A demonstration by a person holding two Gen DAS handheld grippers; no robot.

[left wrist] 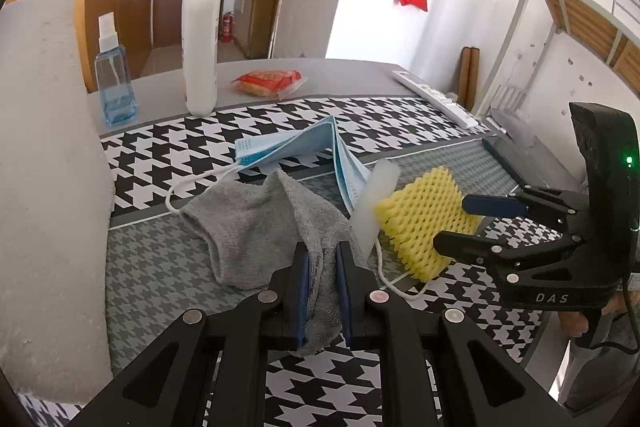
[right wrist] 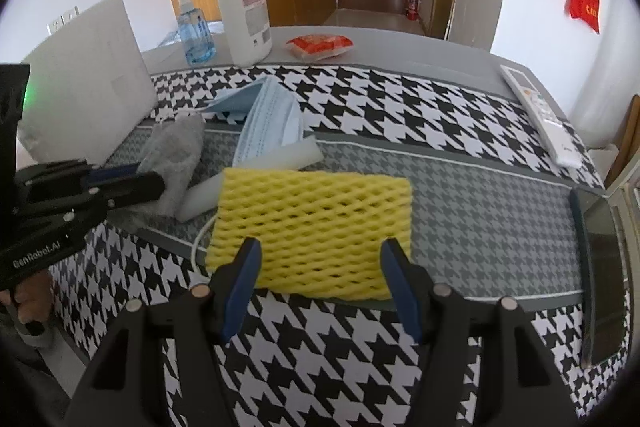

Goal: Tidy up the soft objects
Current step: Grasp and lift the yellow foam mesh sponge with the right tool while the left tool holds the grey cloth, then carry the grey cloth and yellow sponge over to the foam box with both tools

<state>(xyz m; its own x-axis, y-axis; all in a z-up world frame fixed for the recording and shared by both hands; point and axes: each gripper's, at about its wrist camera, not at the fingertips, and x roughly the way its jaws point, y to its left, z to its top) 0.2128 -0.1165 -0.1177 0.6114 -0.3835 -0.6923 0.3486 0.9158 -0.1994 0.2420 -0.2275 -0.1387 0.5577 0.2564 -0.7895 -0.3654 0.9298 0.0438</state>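
My left hand-held gripper (left wrist: 323,259), marked "GenRobot.AI", pinches the grey knitted sock (left wrist: 256,227); my right hand-held gripper (right wrist: 320,251), marked "DAS", gapes around the yellow foam net sleeve (right wrist: 316,223).

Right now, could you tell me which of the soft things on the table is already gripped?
The grey sock: the left gripper is shut on its edge. The yellow foam net lies free between the open right gripper fingers, and the mask is untouched.

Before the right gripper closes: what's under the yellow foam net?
A white cord runs under the yellow foam net's left edge, and a white foam strip tucks beneath its corner. The rest underneath is hidden.
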